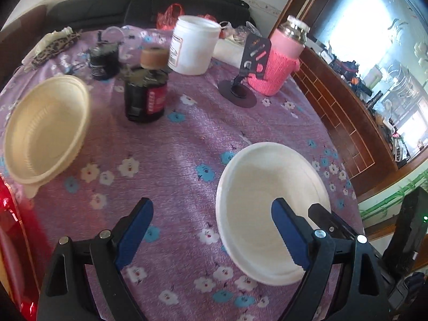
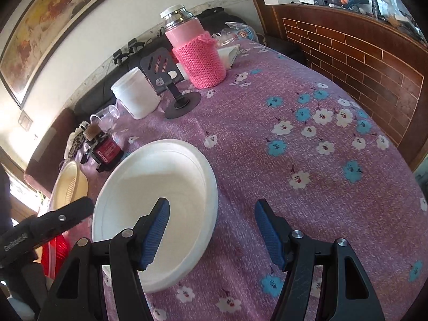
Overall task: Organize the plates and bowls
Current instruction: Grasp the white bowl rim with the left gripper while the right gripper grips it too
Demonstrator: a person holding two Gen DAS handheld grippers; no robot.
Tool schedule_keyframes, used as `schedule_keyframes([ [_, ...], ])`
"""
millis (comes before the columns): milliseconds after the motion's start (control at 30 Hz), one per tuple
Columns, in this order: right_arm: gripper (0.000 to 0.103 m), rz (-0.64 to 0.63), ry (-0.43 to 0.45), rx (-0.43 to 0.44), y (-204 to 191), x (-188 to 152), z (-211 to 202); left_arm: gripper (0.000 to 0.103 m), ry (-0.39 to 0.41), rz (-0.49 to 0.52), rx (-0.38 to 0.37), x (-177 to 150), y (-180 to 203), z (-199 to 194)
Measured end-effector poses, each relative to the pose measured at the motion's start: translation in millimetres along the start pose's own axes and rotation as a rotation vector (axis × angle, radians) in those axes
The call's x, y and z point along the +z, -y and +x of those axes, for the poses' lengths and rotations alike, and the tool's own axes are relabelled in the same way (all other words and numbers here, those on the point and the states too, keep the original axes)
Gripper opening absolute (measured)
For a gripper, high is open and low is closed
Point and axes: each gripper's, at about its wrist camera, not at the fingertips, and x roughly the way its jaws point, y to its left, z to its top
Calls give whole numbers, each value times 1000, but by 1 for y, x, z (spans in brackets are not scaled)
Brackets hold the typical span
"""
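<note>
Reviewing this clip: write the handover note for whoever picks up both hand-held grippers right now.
Left hand-held gripper: open, empty, above the cloth.
Right hand-held gripper: open, empty, one finger over the white bowl.
White bowl sits on the purple tablecloth; cream bowl lies apart, beyond the left gripper.
Done: nothing stacked.
Left: likely grip one bowl and nest it with the other.

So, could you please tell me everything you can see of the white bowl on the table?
The white bowl is round, wide and shallow, plain matte white, seemingly foam or moulded pulp, with a stepped rim. It looks empty and clean. It sits upright on the purple flowered tablecloth, apart from the cream bowl and the dark jar. One finger of the open right gripper hangs over its inside; whether it touches is unclear. Nothing grips it.
</note>
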Motion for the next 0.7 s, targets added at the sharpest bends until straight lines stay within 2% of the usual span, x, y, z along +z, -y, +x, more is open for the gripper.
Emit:
schedule_keyframes([
  [167,70,-28,19,2,-4,-3,2,89,-5,27,34,3,4,14],
  [200,70,-33,22,0,-4,-3,1,86,-8,29,35,3,4,16],
  [333,69,-43,26,-2,-7,-6,5,60,-45,54,29,3,10,27],
  [400,65,-39,21,1,-5,-7,7,48,-56,82,36,0,16,32],
  [500,49,-33,10,6,-2,-8,10,26,-62,89,33,-2,18,37],
  [567,34,-19,9,28,1,-8,12,24,-65,66,29,-3,17,38],
  [633,28,-4,9,46,4,-9,13,23,-64,46,17,-4,15,36],
  [700,21,5,3,64,5,-9,14,17,-56,51,13,-6,16,33],
])
